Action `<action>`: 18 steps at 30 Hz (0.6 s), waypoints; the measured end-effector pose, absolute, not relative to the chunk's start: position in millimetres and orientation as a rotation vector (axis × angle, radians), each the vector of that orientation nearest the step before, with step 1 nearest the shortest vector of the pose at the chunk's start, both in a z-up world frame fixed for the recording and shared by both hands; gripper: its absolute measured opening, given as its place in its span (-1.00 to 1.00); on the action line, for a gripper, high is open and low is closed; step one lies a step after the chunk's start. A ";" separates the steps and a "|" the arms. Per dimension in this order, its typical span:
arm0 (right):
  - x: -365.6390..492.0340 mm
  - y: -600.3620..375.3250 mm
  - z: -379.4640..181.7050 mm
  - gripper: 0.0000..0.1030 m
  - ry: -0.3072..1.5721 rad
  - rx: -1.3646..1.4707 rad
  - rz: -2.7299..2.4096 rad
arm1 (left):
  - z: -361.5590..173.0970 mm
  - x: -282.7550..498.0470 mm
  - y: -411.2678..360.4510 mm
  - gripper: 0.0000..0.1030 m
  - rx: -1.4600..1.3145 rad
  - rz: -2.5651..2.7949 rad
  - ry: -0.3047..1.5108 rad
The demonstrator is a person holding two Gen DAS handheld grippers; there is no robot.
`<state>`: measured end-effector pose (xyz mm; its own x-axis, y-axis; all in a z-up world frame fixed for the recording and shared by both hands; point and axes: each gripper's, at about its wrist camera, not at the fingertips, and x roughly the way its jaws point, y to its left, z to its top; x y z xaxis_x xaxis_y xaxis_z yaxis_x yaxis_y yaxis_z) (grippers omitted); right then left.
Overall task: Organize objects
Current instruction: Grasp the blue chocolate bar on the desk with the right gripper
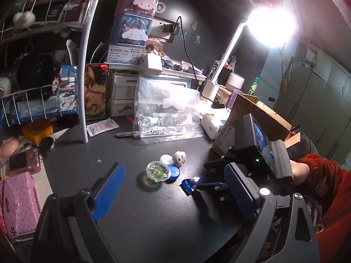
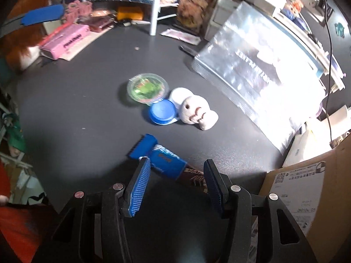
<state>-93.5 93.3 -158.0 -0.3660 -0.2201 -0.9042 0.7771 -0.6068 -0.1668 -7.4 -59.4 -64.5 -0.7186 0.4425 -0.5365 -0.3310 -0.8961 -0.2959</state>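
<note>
Behind the cup, plastic bag.

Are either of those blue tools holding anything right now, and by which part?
The left tool holds nothing. The right tool straddles the blue-capped tube lying on the desk, near its brown end; whether it grips it cannot be told.

Both handheld tools are black plastic frames with round silver screws. The left gripper and right gripper carry ribbed blue finger pads. Behind them, a fuzzy red-orange sleeve covers the person's arm.
</note>
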 end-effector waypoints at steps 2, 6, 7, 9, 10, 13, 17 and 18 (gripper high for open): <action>-98.6 94.3 -160.8 -0.09 0.773 1.227 -2.024 | -65.2 -8.9 -60.7 0.76 -0.865 2.561 -0.259; -98.5 95.9 -162.0 -0.09 0.736 1.257 -2.032 | -65.8 -10.5 -61.0 0.77 -0.869 2.561 -0.262; -97.5 96.6 -161.9 -0.09 0.724 1.270 -2.031 | -65.7 -10.7 -60.8 0.76 -0.869 2.560 -0.262; -94.0 97.5 -160.1 -0.09 0.672 1.293 -2.010 | -65.5 -11.0 -59.7 0.77 -0.868 2.552 -0.265; -91.5 98.4 -158.8 -0.09 0.644 1.305 -1.992 | -65.5 -11.2 -59.6 0.77 -0.867 2.549 -0.267; -83.0 100.8 -155.2 -0.09 0.558 1.328 -1.939 | -64.5 -11.5 -57.8 0.77 -0.868 2.546 -0.266; -72.1 103.6 -154.3 -0.09 0.637 1.288 -1.975 | -63.9 -11.1 -56.0 0.77 -0.866 2.539 -0.267; -71.1 104.1 -156.1 -0.09 0.669 1.280 -1.988 | -63.7 -11.3 -55.5 0.77 -0.866 2.536 -0.269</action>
